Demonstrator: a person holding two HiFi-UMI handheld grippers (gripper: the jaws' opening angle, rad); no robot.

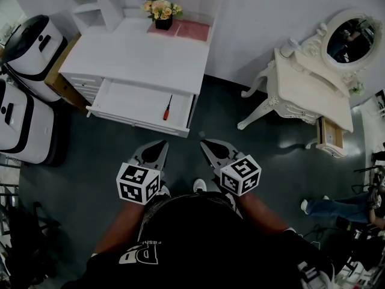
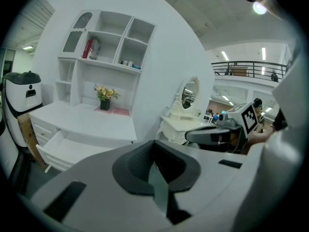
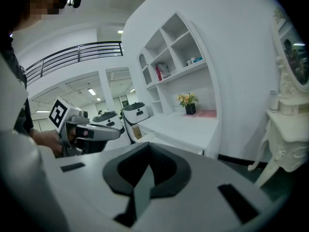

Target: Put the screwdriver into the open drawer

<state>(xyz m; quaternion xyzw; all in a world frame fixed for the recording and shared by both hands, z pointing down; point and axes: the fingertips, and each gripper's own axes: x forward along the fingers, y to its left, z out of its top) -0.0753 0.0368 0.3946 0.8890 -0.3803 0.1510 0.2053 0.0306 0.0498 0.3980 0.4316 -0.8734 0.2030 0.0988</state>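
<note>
The screwdriver [image 1: 167, 108], red-handled with a dark shaft, lies inside the open white drawer [image 1: 129, 101] of the white desk [image 1: 144, 56], near the drawer's right end. My left gripper [image 1: 160, 144] and right gripper [image 1: 206, 143] hover side by side over the dark floor in front of the drawer, both apart from it. Each is shut with nothing between its jaws. In the left gripper view the jaws meet at the left gripper [image 2: 155, 170], with the drawer [image 2: 67, 149] ahead on the left. The right gripper view shows the shut right gripper [image 3: 145, 174].
A flower pot [image 1: 162, 12] stands at the back of the desk. A white dressing table [image 1: 313, 92] with an oval mirror [image 1: 351, 38] stands to the right. Two white machines [image 1: 27, 47] flank the desk's left side. Someone's legs [image 1: 337, 209] show at far right.
</note>
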